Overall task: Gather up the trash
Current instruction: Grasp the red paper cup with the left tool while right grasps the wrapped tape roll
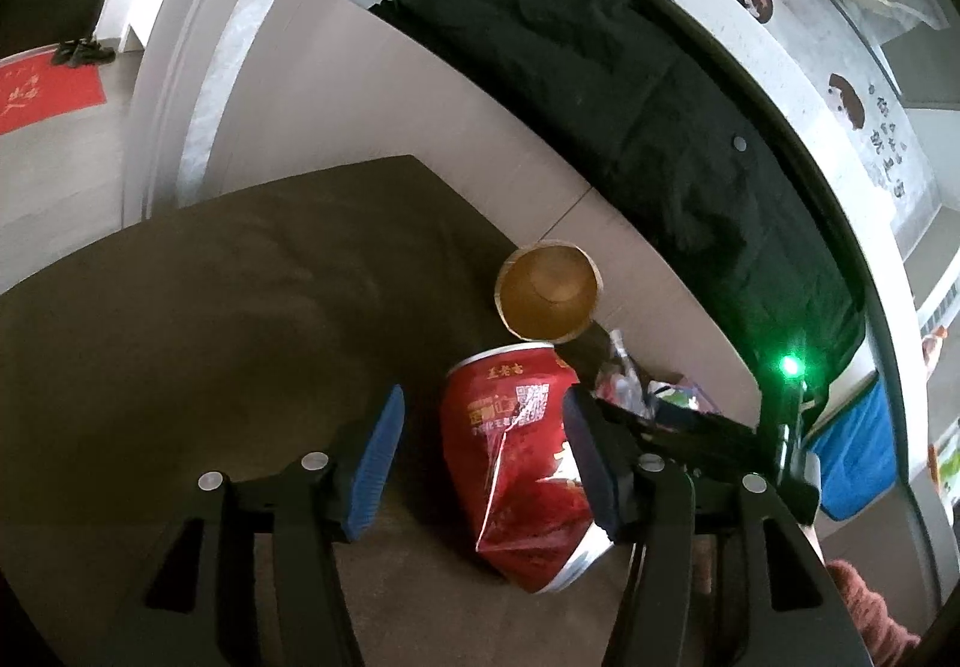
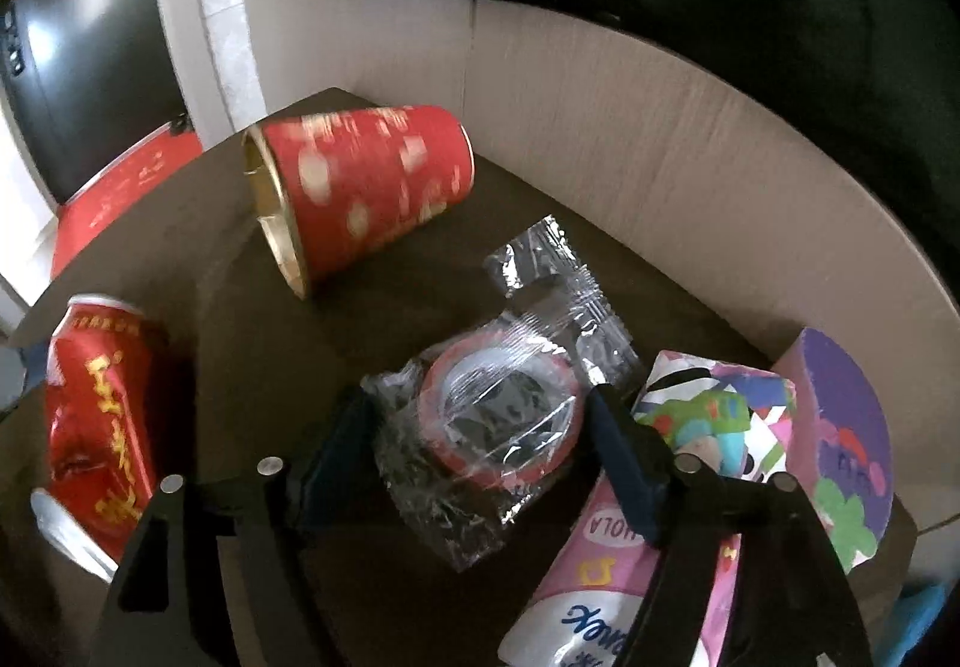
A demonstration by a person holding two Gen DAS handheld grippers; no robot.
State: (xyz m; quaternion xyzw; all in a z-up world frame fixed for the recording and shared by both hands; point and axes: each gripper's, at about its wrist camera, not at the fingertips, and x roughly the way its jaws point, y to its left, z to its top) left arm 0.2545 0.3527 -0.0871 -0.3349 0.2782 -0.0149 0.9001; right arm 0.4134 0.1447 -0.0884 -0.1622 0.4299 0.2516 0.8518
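Note:
A crushed red drink can [image 1: 516, 475] lies on the brown table [image 1: 210, 307], between the blue pads of my left gripper [image 1: 483, 409]. Its left pad stands clear of the can and the right pad is at the can's side, so the gripper is open. Beyond the can a red paper cup [image 1: 549, 290] lies on its side, mouth toward me. My right gripper [image 2: 480, 421] is open around a clear crinkled plastic wrapper with a red ring inside [image 2: 510, 427], which rests on the table. The right wrist view also shows the can [image 2: 99, 409] at the left and the cup [image 2: 366, 193] further back.
Right of the wrapper lie a pink tissue pack [image 2: 600, 577], a colourful packet [image 2: 714, 415] and a purple box [image 2: 840, 439]. A black garment [image 1: 600, 84] hangs beyond the table's far edge. Pale floor and a red mat [image 1: 48, 96] lie past the table.

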